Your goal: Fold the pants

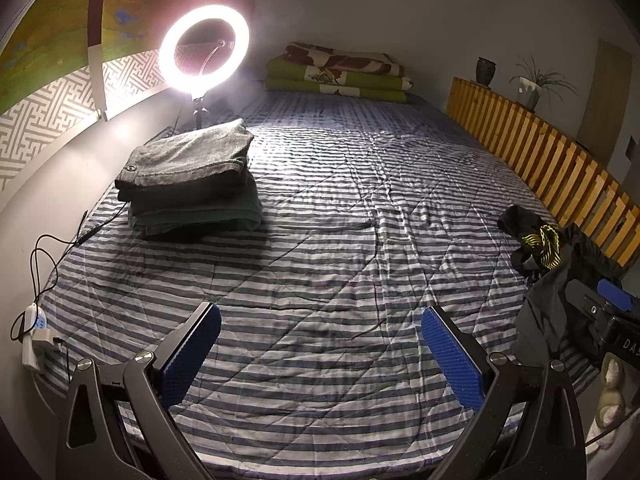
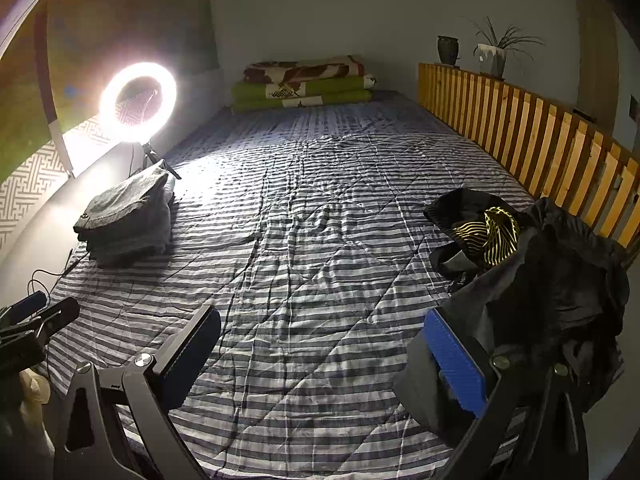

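Note:
A stack of folded grey and dark pants (image 1: 188,176) (image 2: 128,216) lies at the left of the striped bedspread (image 1: 320,220) (image 2: 300,220). A crumpled heap of dark garments (image 2: 560,280) (image 1: 536,240), one with yellow lines, sits at the right edge. My left gripper (image 1: 320,354) hovers open over bare bedspread with nothing between its blue pads. My right gripper (image 2: 320,360) is open too. Dark cloth from the heap drapes around its right finger (image 2: 452,364); the left finger is free. Each gripper shows at the edge of the other's view.
A lit ring light (image 1: 204,52) (image 2: 138,102) stands behind the folded stack. Folded blankets (image 1: 340,72) lie at the far end. A wooden slat rail (image 1: 540,152) (image 2: 520,128) runs along the right. A cable and power strip (image 1: 36,332) lie at the left edge.

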The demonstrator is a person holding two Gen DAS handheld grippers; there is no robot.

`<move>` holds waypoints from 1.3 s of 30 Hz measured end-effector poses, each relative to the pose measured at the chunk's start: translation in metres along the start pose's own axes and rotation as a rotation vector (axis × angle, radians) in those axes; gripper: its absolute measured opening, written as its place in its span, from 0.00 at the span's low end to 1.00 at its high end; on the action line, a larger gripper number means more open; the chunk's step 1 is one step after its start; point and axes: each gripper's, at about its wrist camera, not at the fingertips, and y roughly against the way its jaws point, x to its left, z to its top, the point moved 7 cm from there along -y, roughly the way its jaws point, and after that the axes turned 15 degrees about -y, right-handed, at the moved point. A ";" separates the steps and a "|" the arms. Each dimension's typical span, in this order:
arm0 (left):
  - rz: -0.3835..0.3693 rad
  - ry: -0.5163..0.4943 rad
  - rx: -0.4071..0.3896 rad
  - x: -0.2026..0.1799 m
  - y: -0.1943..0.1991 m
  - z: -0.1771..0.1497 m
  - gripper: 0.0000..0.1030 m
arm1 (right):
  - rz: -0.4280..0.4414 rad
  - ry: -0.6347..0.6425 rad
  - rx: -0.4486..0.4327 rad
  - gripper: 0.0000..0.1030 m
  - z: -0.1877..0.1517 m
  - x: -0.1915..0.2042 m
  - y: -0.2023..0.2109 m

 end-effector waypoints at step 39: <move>0.050 0.026 0.028 -0.002 -0.020 0.007 0.99 | -0.021 0.005 0.015 0.94 0.006 -0.008 -0.020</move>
